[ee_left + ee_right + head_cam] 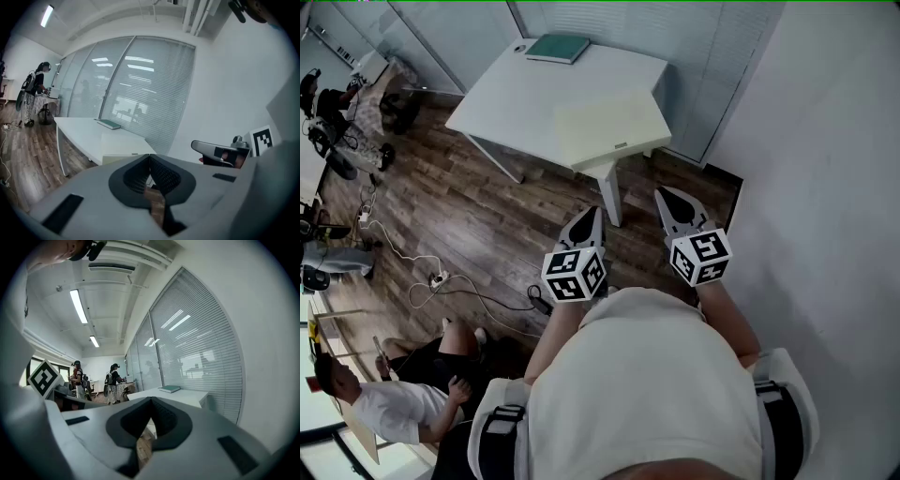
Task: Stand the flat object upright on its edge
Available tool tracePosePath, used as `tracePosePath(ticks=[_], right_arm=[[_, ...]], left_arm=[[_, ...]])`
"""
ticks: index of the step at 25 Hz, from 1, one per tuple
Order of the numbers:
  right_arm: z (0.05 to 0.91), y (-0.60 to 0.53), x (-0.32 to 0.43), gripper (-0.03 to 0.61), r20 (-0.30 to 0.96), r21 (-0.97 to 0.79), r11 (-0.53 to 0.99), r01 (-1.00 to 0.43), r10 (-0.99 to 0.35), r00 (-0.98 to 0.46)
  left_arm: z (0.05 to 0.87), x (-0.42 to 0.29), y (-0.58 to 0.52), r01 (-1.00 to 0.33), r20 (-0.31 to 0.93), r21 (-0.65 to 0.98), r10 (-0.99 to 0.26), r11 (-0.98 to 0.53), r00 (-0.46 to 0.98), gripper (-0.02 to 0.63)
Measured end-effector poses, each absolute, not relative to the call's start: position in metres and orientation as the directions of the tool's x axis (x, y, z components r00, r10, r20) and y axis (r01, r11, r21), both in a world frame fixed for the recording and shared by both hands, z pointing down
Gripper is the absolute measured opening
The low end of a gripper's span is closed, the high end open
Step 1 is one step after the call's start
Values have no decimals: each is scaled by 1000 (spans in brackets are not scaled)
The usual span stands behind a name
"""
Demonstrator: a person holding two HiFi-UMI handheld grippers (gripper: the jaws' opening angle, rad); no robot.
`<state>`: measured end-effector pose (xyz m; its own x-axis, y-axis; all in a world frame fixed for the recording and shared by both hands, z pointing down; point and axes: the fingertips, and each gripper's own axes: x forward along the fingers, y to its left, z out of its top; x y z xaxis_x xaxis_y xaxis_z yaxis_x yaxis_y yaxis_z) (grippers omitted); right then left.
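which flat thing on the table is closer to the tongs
The pale cream panel, on the table's near edge; the green book lies at the far edge.

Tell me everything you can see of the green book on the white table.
The green book is a thin, flat rectangle with a teal cover and a paler side edge. It lies closed and flat, resting on the far end of the white table, close to the blinds.

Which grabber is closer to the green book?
Left, slightly. The left gripper is well short of the green book, nearly in line with it; the right gripper is also short but off to its right.
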<state>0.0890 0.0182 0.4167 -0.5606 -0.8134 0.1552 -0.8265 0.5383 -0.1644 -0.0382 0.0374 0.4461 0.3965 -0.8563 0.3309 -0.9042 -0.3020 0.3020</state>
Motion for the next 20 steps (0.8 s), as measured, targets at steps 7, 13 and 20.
tracePosePath(ticks=[7, 13, 20], right_arm=[[415, 15, 87, 20, 157, -159, 533, -831, -818, -554], [423, 9, 80, 20, 173, -160, 528, -834, -817, -550], [433, 4, 73, 20, 198, -178, 524, -833, -810, -552]], left_arm=[[443, -46, 34, -913, 321, 297, -871, -281, 372, 21], [450, -61, 31, -917, 335, 299, -871, -263, 359, 21], [455, -68, 22, -914, 346, 303, -863, -270, 369, 21]])
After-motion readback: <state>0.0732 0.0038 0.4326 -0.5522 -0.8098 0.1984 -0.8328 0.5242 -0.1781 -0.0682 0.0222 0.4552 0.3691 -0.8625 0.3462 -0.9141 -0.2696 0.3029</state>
